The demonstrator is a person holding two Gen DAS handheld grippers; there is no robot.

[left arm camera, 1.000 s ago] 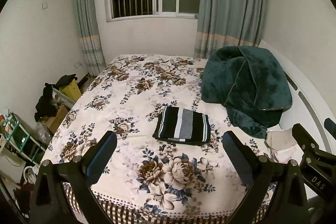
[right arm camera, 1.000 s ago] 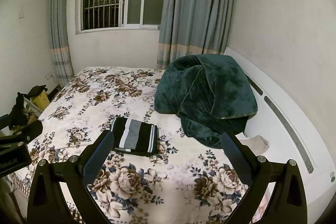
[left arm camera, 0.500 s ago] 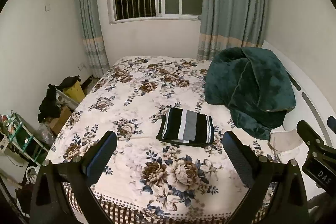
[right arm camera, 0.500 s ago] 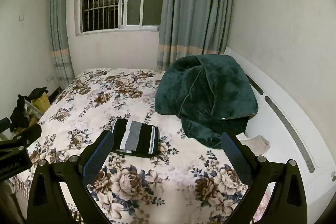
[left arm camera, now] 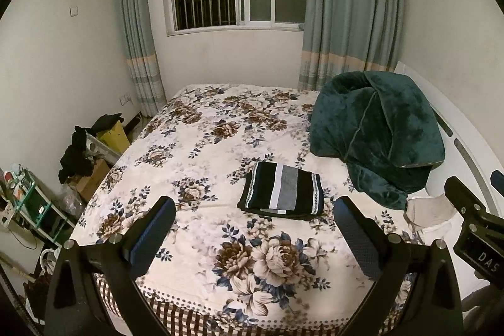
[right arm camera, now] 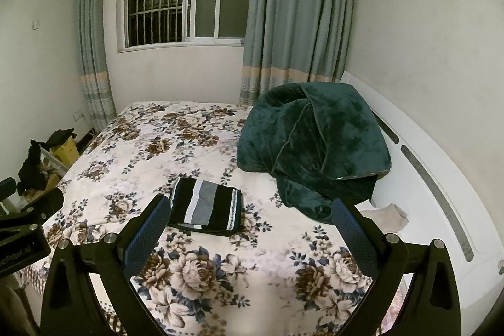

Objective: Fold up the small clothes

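Observation:
A folded garment with black, white and grey stripes (left arm camera: 282, 193) lies flat on the floral bedspread (left arm camera: 220, 153); it also shows in the right wrist view (right arm camera: 206, 207). My left gripper (left arm camera: 255, 219) is open and empty, held above the near part of the bed, short of the garment. My right gripper (right arm camera: 249, 221) is open and empty, also held back from the garment, which lies by its left finger (right arm camera: 145, 235). The right gripper's body shows at the right edge of the left wrist view (left arm camera: 475, 225).
A dark green plush blanket (left arm camera: 378, 131) is heaped at the bed's right side against the white headboard (right arm camera: 425, 178). A small beige cloth (right arm camera: 386, 214) lies beside it. Boxes, dark clothes (left arm camera: 77, 155) and a shelf (left arm camera: 28, 210) stand on the floor left of the bed.
Both grippers have drawn back and up a little from the bed; the garment looks slightly smaller and stays put. Both stay open.

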